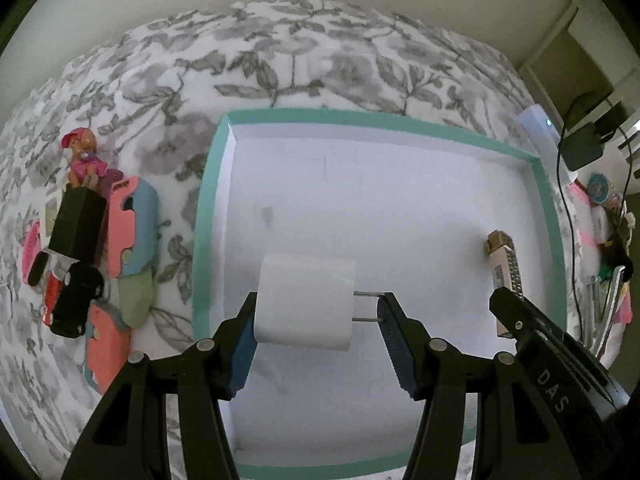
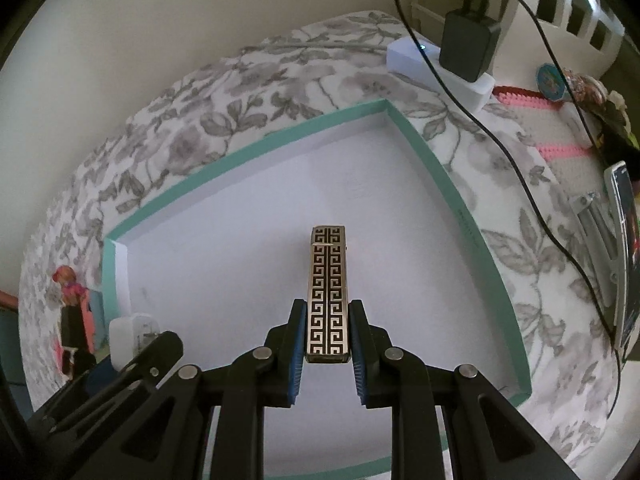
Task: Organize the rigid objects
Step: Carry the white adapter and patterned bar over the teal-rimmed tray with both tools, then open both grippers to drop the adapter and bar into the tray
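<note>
A shallow white box with a teal rim [image 1: 202,224] lies on a floral bedspread; it also shows in the right wrist view [image 2: 448,176]. My left gripper [image 1: 318,314] is shut on a white plug adapter [image 1: 306,306], left pad on its body and right pad on its prong tips, held over the box floor. My right gripper [image 2: 328,334] is shut on a slim metal lighter with a black key pattern [image 2: 328,292], over the box's right side. The lighter [image 1: 505,270] and right gripper also show in the left wrist view, the adapter [image 2: 126,340] in the right wrist view.
Left of the box lies a pile of toys: a pink figure [image 1: 82,156], a black block [image 1: 78,224], pink and blue car shapes [image 1: 130,228], a black toy car [image 1: 76,300]. Right of the box are a white power strip [image 2: 436,68] with a black charger [image 2: 468,44], its cable, and clutter.
</note>
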Demonstrator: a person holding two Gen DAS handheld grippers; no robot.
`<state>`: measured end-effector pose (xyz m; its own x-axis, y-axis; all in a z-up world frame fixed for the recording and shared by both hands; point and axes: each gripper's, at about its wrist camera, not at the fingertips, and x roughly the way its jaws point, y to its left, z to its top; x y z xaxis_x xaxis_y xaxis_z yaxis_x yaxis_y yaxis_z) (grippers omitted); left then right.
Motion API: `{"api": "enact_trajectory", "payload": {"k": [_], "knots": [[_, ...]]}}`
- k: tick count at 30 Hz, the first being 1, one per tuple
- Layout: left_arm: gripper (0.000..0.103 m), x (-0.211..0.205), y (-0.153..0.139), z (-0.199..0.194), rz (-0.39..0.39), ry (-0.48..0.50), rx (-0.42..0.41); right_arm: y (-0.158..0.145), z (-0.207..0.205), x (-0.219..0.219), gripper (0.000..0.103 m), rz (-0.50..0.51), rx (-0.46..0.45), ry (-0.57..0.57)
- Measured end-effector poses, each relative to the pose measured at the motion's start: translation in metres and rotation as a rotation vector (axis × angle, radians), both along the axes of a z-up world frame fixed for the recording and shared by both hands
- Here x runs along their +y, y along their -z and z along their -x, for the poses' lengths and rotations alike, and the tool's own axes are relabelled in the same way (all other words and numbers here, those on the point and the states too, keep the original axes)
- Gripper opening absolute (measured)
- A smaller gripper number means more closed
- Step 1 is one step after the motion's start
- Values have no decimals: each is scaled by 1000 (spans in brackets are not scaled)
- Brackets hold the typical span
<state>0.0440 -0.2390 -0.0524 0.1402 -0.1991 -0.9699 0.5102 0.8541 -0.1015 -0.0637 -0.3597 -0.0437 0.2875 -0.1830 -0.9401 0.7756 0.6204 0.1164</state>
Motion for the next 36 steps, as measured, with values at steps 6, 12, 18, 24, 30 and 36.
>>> {"api": "enact_trajectory", "payload": {"k": [6, 12, 18, 24, 30, 36], "knots": [[60, 1, 6, -2, 11, -4, 8, 14, -2, 2, 22, -16, 43, -17], [60, 0, 9, 0, 2, 4, 9, 13, -5, 4, 22, 1, 61, -38], [63, -2, 5, 1, 1, 2, 6, 13, -13, 4, 24, -15, 92, -52], [76, 3, -16, -1, 35, -11, -22, -11, -9, 4, 25, 18, 60, -53], [76, 12, -39, -4, 58, -36, -56, -39, -2, 10, 26, 55, -1, -60], [86, 21, -58, -6, 60, -50, -102, -62, 0, 12, 43, 101, -45, -61]]}}
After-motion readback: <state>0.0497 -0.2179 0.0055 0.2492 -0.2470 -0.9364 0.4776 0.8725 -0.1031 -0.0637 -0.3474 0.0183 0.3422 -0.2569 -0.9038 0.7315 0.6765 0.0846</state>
